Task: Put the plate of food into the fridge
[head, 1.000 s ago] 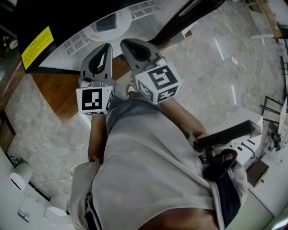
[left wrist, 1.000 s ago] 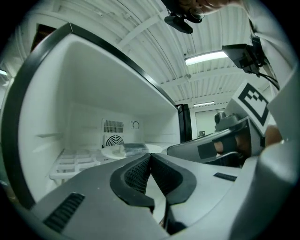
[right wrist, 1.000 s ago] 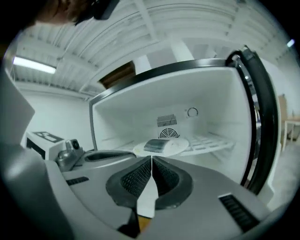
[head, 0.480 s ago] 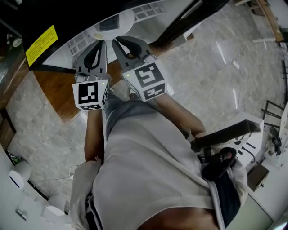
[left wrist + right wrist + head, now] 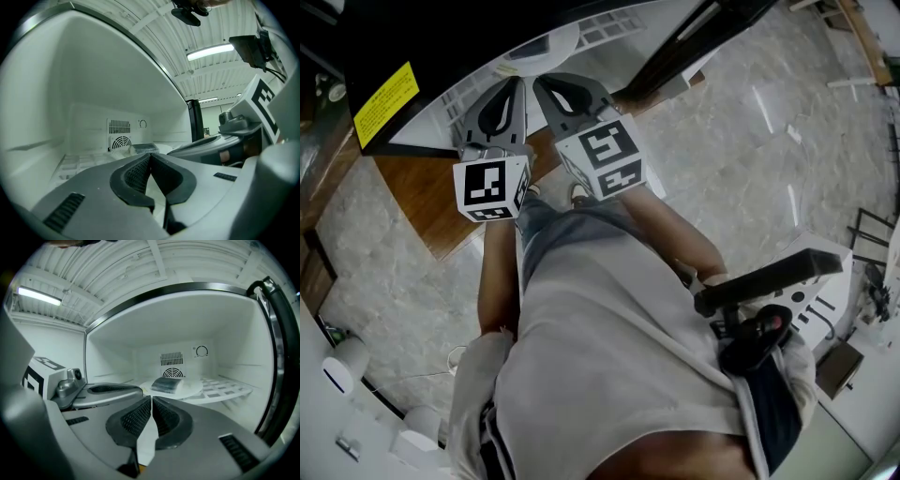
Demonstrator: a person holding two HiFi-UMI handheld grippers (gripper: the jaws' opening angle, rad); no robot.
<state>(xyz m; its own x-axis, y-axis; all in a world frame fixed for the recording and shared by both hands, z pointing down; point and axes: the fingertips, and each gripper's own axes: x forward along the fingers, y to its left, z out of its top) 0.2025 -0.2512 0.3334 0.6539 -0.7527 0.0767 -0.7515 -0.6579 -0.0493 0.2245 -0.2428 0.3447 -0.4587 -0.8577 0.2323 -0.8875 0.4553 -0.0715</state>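
Delivery is judged to be made: the plate point(image 5: 187, 389) is seen resting on the white shelf point(image 5: 229, 391) inside the open fridge point(image 5: 112, 357), well back toward the fan grille point(image 5: 172, 366), with a dark wrapped block of food point(image 5: 166, 384) lying on it and nothing touching it. In the right gripper view it is found at 12 o'clock, beyond the tips of the right gripper point(image 5: 151, 399), whose jaws are clenched together on nothing. The left gripper point(image 5: 150, 157) is likewise clenched and empty, its ribbed pads meeting in its own view, where the plate is glimpsed past them at 12 o'clock and the right gripper is seen alongside at 3 o'clock. Both are held side by side at the mouth of the fridge, apart from the plate. Over the last second the pair has been shifted slightly toward 11 o'clock in the head view, so that a little more of the plate is covered by them, while the plate itself has been left where it lay. With the load set down and neither gripper on it, the carrying part of the task is taken as finished; what is probably left is for the grippers to be drawn clear and the fridge to be closed without the shelf being knocked.
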